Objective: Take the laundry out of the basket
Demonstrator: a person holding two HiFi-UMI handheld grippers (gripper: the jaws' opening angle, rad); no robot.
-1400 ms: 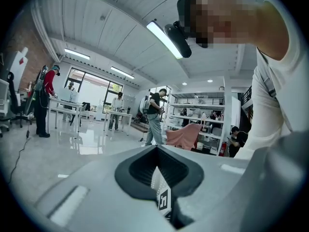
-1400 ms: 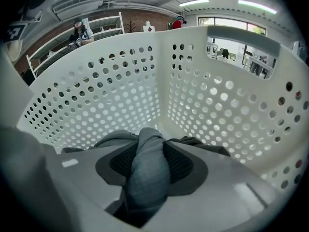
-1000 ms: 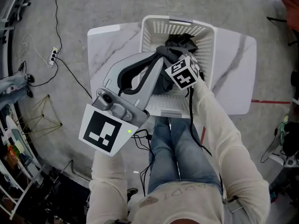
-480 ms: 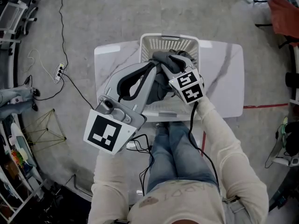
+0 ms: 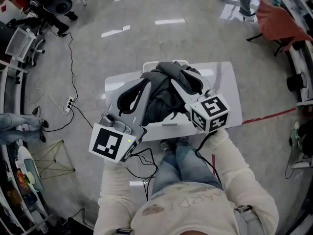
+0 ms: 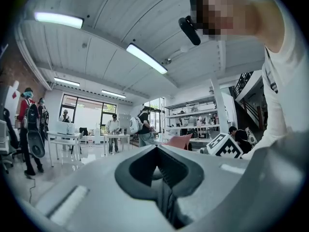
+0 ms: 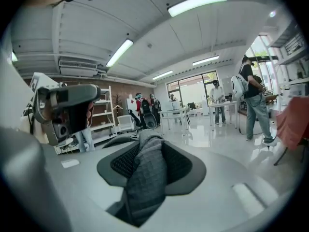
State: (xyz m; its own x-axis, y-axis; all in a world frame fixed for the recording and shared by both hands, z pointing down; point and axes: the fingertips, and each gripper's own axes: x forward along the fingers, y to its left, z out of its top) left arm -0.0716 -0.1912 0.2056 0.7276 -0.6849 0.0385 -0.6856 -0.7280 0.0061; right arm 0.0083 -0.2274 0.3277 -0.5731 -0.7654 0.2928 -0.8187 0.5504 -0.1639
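A dark grey garment [image 5: 162, 92] hangs bunched between my two grippers, raised well above the white laundry basket [image 5: 168, 125], which it mostly hides. The left gripper [image 5: 152, 86] is shut on the garment's left side, and a thin dark fold [image 6: 166, 202] shows pinched between its jaws. From the right, the right gripper [image 5: 185, 86] is shut on it too, with checked grey cloth [image 7: 145, 178] spilling out between its jaws. Both gripper views point upward at the ceiling and the room. The basket stands on a white marble-look table [image 5: 225, 94].
Black cables and a power strip [image 5: 71, 102] lie on the floor to the left. A red tape line [image 5: 264, 115] runs on the floor at right. A salmon cloth over a chair [image 5: 274, 16] is at the far right. Several people stand by tables [image 6: 111, 134] farther off.
Both grippers have risen out of the basket and toward the head camera, carrying the garment up. The garment now covers most of the basket.
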